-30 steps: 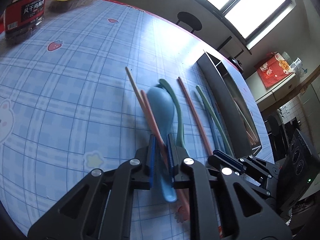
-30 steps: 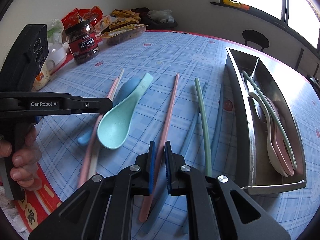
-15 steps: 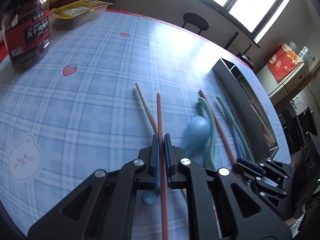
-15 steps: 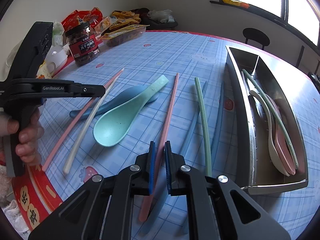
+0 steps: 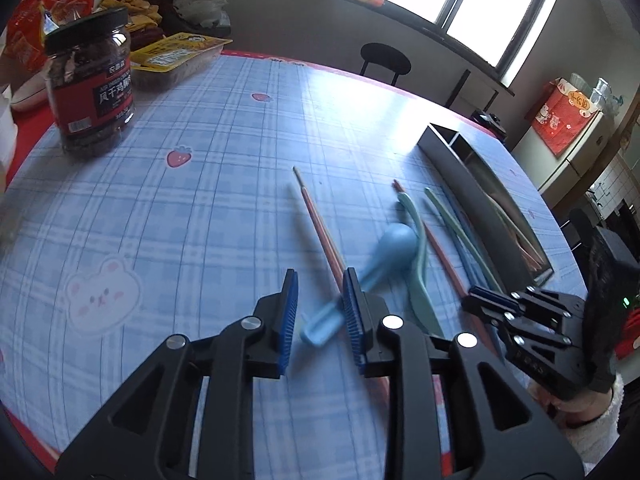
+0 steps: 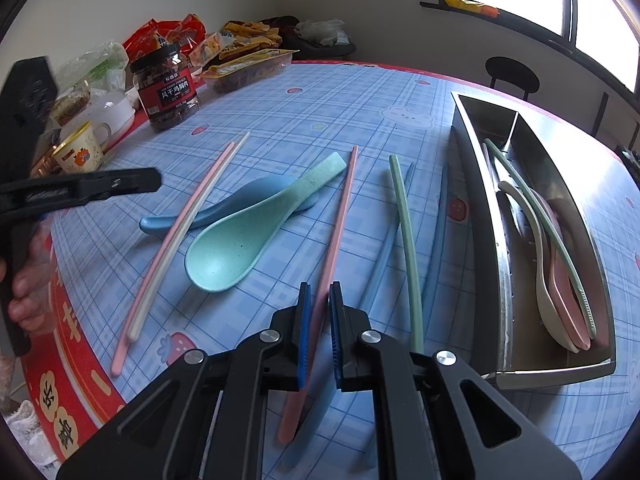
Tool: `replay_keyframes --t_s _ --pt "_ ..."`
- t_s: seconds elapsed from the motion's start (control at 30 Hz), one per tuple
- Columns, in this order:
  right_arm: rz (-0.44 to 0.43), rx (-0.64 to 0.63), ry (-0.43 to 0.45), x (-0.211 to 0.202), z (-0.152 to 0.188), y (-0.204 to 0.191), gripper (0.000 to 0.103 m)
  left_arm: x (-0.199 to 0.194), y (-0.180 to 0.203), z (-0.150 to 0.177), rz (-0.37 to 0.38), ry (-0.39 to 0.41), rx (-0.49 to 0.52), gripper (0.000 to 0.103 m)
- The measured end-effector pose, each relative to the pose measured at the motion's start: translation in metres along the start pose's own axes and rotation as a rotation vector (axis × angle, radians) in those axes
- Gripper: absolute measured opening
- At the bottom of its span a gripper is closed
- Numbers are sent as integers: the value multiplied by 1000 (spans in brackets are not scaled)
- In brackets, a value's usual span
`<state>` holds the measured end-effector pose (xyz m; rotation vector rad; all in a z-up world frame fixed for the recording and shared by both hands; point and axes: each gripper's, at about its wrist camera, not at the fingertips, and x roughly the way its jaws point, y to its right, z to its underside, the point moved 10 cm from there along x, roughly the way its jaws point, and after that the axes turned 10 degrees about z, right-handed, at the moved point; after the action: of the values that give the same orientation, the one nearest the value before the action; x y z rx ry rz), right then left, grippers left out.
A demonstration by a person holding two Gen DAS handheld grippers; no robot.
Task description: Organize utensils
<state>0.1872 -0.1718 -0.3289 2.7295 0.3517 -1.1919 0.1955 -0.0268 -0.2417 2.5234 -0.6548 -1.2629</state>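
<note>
Sorting was at a pause between picks, by my reading. The left gripper [image 5: 318, 316] stood wide and empty low in the frame of its own view, its blue pads apart over the cloth [image 5: 160, 208], with the blue spoon [image 5: 380, 256] lying blurred beneath and just past them, and a pink stick [image 5: 320, 228] paired with a cream one running up toward frame centre. In the right view, the right gripper [image 6: 319, 332] had its jaws narrow about a second pink stick [image 6: 336, 236] at lower centre; whether the pads actually pinched it I could not tell. The mint spoon [image 6: 236, 244] lay over the blue spoon at centre left. A green stick [image 6: 406, 232] and two blue sticks [image 6: 438, 232] lay right of centre, just beside the tray [image 6: 480, 208] along the right edge, which already held spoons and a green stick. A jar [image 6: 170, 88] stood at upper left, well apart. The next move likely called for a firm pinch on that second pink stick, a level lift, and a carry to the right over the tray wall, laid along its length.
</note>
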Motion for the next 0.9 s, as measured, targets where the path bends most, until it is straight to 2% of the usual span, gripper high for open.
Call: replay_keyframes --t_s 0.1,0.27,0.4,0.9 --pt "1 -1 0 0 0 0 10 -4 12 19 -1 -14 12 24" --pt "0 -1 0 0 0 0 10 9 25 49 -76 -62 86 24" --pt "-1 -4 1 -1 0 -1 10 12 25 50 -57 -51 59 24" --pt "-3 0 0 -1 0 -1 10 14 21 44 -170 -49 124 27"
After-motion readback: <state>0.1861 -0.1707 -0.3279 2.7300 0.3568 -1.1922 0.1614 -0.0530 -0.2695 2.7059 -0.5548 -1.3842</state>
